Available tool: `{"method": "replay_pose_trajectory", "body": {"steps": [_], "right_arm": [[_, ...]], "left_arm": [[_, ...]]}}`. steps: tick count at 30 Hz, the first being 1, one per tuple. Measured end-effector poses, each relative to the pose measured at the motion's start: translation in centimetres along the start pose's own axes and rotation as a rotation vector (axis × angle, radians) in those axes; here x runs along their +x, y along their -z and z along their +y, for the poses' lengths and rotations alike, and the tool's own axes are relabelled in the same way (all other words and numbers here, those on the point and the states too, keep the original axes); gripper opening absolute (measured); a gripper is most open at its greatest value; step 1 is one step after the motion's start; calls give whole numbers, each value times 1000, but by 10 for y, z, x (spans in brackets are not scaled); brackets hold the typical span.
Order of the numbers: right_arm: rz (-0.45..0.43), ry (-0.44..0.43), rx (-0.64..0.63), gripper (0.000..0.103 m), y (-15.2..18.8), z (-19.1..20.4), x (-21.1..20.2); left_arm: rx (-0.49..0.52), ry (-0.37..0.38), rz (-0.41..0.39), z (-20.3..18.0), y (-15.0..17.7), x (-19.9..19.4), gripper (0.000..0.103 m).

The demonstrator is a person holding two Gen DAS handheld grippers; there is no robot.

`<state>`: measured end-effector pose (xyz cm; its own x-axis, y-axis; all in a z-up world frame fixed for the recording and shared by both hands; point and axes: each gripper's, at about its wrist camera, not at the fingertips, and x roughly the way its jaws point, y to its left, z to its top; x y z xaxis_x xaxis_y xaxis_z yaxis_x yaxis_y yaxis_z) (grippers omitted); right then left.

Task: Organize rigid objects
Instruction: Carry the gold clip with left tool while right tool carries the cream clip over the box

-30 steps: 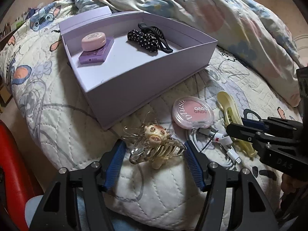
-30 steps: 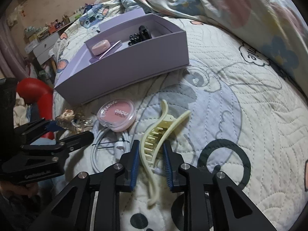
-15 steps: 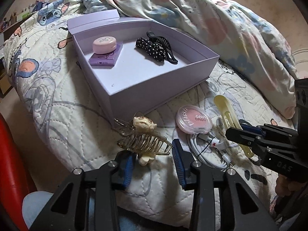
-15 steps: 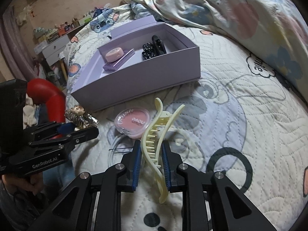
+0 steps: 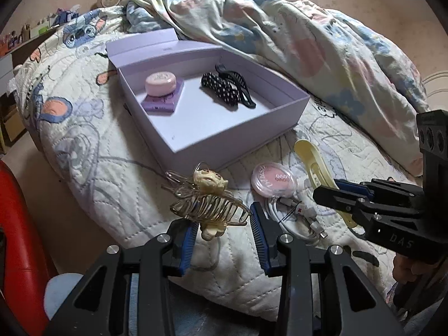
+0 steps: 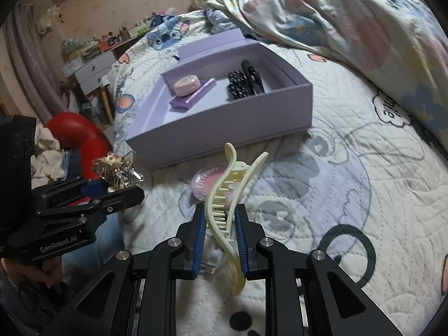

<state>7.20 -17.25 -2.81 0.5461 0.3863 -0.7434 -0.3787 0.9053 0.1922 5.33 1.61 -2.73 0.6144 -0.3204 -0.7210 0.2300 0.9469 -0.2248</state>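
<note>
Two grippers: each is clamped on a hair claw, held clear of the quilt (image 6: 350, 168).
Left gripper (image 5: 224, 224): blue pads pressed onto the base of the clear amber hair claw (image 5: 207, 201), which carries a cream figure on top; in the right wrist view this gripper (image 6: 112, 193) sits at 9 o'clock with the same claw in its tips.
Right gripper (image 6: 219, 229): pinching the pale yellow hair claw (image 6: 226, 204) across its toothed middle, the claw's handles pointing toward 12 o'clock.
Lilac box (image 5: 224, 151): open on the bed at 12 o'clock of both grippers, lid flap folded back at its far side.
Box contents: a pink round jar (image 5: 160, 84) on a purple case (image 5: 162, 102) at 10 o'clock inside; a black dotted hair clip (image 5: 224, 91) with a plain black claw beside it at 2 o'clock.
Pink blush compact (image 5: 273, 179): on the quilt just in front of the box, at 1 o'clock of the left gripper.
White cable (image 5: 294, 215): coiled beside the compact, toward 3 o'clock.
Bundled duvet (image 5: 294, 36): heaped beyond the box.
</note>
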Motion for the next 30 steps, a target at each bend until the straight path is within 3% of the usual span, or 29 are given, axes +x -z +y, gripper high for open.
{"method": "replay_pose_trajectory", "body": {"steps": [16, 30], "right_arm": [[-72, -80, -78, 20, -27, 15, -21], [-99, -94, -132, 20, -63, 10, -19]], "left_arm": [[24, -23, -70, -11, -35, -24, 36], [46, -11, -81, -12, -69, -12, 36]]}}
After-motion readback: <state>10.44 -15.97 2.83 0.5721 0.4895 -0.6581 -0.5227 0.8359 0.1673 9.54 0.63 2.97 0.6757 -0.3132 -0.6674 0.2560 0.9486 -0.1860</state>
